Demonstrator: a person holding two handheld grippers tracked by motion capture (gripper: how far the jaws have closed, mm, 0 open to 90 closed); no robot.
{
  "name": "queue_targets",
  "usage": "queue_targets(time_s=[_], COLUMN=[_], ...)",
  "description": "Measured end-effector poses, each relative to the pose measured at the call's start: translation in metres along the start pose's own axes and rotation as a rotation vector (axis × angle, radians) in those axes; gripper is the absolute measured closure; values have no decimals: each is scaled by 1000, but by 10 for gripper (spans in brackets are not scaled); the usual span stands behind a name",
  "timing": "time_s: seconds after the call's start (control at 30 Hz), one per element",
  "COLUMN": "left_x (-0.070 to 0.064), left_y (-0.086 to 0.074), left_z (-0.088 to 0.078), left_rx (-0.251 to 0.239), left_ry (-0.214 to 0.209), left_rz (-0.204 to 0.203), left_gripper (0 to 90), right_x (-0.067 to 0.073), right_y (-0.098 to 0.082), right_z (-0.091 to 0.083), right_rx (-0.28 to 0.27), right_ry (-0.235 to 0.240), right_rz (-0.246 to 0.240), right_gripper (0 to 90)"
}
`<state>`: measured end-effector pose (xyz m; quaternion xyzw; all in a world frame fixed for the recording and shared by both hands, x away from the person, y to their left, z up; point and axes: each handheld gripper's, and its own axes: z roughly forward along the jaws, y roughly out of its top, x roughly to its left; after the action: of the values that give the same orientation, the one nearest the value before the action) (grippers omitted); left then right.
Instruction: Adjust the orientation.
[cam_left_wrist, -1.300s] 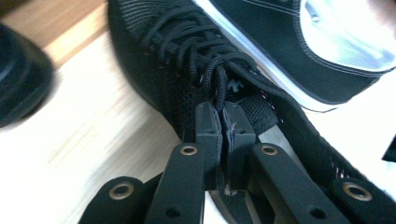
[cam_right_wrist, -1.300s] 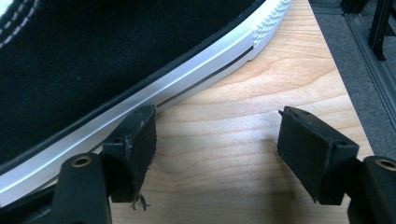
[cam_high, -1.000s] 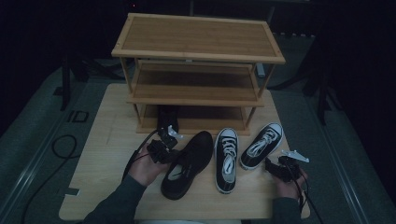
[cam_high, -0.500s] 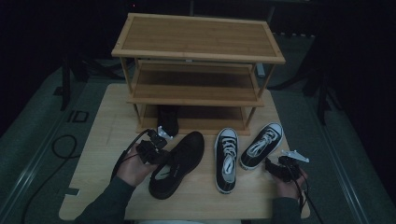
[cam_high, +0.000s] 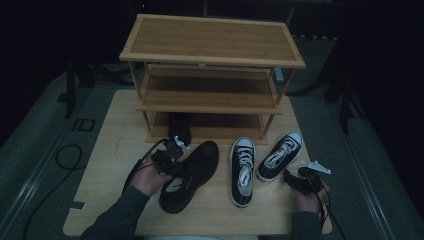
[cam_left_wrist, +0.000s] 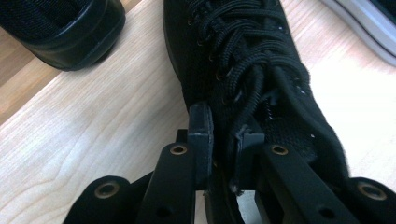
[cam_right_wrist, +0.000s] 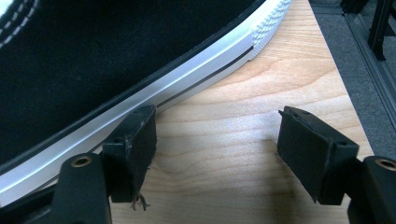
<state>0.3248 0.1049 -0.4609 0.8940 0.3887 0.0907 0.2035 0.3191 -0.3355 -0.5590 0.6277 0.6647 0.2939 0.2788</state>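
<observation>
We have one black shoe (cam_high: 179, 129) on the rack's (cam_high: 210, 102) bottom shelf; our left tool (cam_left_wrist: 223, 135) – jaws just easing apart – straddles its mate's (cam_high: 190, 175) collar (pads barely touching), our right tool (cam_right_wrist: 217, 154) gapes empty beside two sneakers (cam_high: 260, 162) – three shoes remain.

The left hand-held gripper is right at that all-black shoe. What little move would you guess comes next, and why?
Probably backing the left hand-held gripper off the black lace-up shoe. Its jaws have just been opening, and the shoe's side wall sits loosely between them while the shoe lies flat on the wooden table. Its mate already stands under the shoe rack.
</observation>
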Motion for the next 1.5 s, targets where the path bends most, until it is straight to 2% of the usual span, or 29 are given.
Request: queue_targets(time_s=[0.13, 0.17, 0.3, 0.43, 0.9, 1.33, 1.5], left_x=[2, 3, 7, 11, 13, 19, 21], left_y=[1, 2, 3, 3, 13, 34, 48], left_z=[6, 9, 10, 9, 9, 12, 17], left_rx=[9, 11, -9, -23, -77, -118, -128], left_ry=[5, -3, -19, -36, -72, -66, -42], left_rz=[-10, -16, -68, -91, -130, -165, -180], left_gripper=[813, 848, 879, 880, 881, 881, 881], right_x=[0, 0, 0, 0, 0, 0, 0], right_y=[0, 0, 0, 0, 0, 0, 0], right_z=[0, 0, 0, 0, 0, 0, 0], right_rx=[0, 0, 0, 0, -1, 0, 0], right_ry=[0, 0, 0, 0, -1, 0, 0], right_rz=[0, 1, 1, 0, -1, 1, 1], right_gripper=[281, 281, 281, 281, 281, 281, 281])
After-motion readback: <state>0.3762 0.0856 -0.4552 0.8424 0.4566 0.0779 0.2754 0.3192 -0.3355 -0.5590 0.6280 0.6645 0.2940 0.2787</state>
